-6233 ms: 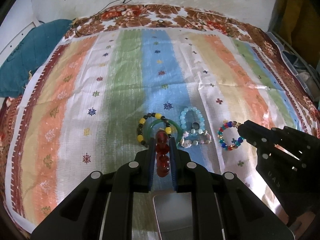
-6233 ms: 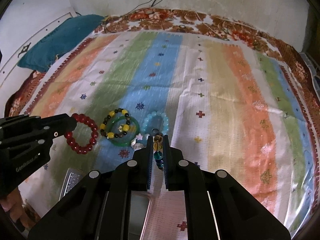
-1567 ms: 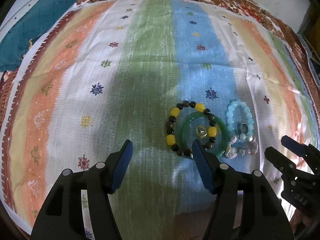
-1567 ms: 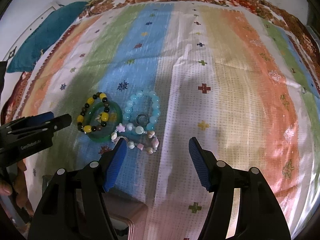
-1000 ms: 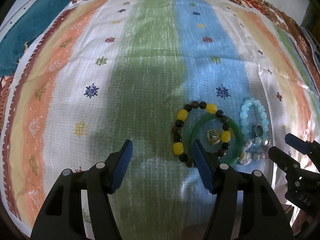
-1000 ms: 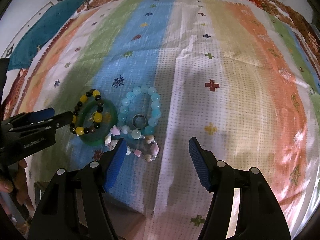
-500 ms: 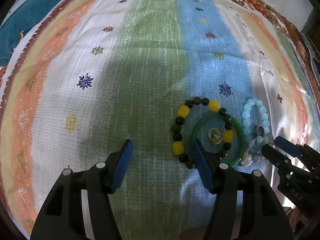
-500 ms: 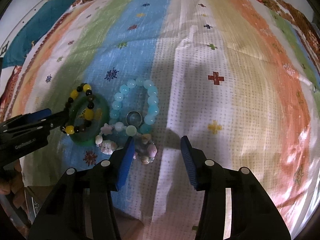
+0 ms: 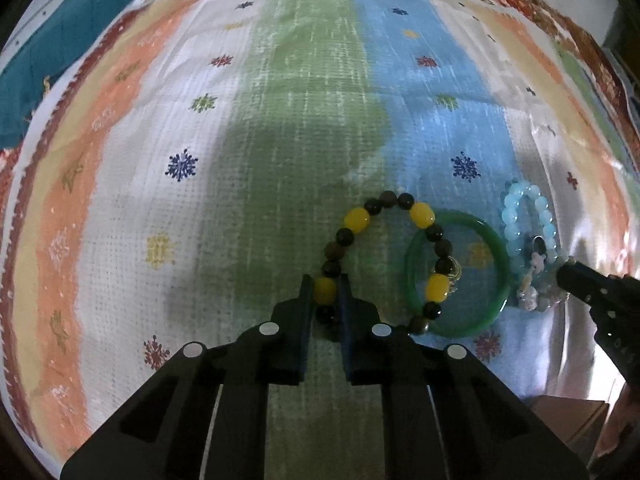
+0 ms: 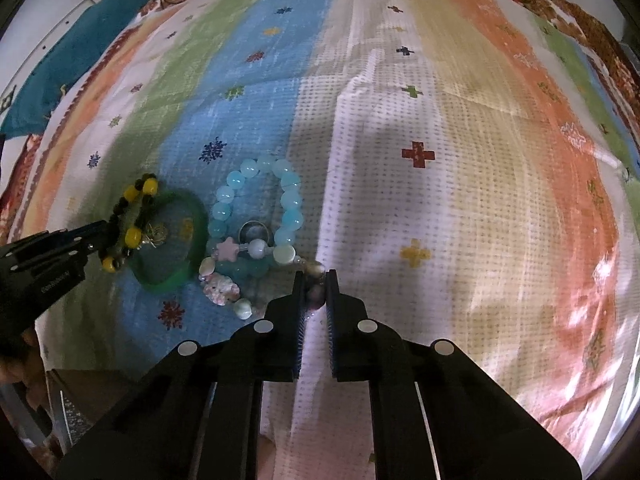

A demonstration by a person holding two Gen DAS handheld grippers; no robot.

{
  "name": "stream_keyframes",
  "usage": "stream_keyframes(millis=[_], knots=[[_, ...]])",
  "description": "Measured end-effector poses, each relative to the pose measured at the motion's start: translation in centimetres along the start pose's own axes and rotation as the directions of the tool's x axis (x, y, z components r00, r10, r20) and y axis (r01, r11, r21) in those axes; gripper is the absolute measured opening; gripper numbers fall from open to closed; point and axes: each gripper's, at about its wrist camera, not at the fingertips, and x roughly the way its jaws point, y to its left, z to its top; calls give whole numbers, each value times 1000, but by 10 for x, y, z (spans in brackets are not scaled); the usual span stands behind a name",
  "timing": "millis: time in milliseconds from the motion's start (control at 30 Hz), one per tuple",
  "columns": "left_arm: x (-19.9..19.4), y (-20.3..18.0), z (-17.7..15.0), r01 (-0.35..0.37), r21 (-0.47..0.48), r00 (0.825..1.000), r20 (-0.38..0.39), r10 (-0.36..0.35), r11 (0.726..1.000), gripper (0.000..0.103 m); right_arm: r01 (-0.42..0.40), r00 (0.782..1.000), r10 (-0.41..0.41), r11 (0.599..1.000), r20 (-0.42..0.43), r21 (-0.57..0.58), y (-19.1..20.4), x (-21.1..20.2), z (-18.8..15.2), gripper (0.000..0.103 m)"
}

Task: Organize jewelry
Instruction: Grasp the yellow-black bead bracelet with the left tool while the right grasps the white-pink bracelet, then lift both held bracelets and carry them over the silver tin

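Note:
My left gripper (image 9: 324, 286) is shut on the yellow and dark bead bracelet (image 9: 390, 250), pinching a yellow bead at its near left side. That bracelet overlaps a green bangle (image 9: 458, 274) with a small gold charm inside. My right gripper (image 10: 314, 282) is shut on the pastel shell and star bracelet (image 10: 228, 266), gripping its right end. A light blue bead bracelet (image 10: 260, 198) with a silver ring (image 10: 254, 232) inside lies just beyond it. Each gripper shows in the other view, the left (image 10: 96, 234) and the right (image 9: 568, 276).
Everything lies on a striped cloth (image 10: 420, 100) in green, blue, white, yellow and orange. A teal cushion (image 9: 36, 72) sits at the far left edge. A brown box corner (image 9: 576, 416) shows at lower right of the left wrist view.
Both grippers were open and have closed: the left on the yellow and dark bead bracelet, the right on the shell and star bracelet. The yellow bracelet has shifted left off the bangle.

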Motion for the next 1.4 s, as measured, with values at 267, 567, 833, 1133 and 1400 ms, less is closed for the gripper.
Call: stream_keyframes(millis=[267, 567, 833, 1133, 1400], knots=[[-26, -9, -2, -13, 44, 998, 56, 10, 999, 11, -32, 999, 32, 999, 43, -2, -3, -26, -2, 10], [-61, -13, -11, 19, 44, 994, 109, -24, 999, 11, 6, 996, -3, 999, 89, -34, 7, -45, -8, 10], [-77, -28, -15, -1, 96, 990, 138, -12, 995, 11, 9, 995, -1, 997, 98, -80, 23, -54, -17, 10], [-92, -22, -22, 19, 68, 986, 162, -30, 998, 11, 21, 991, -7, 995, 135, -101, 32, -68, -23, 10], [-106, -26, -23, 32, 79, 981, 190, -47, 996, 11, 16, 984, 1, 996, 181, -91, 27, -87, -24, 10]])
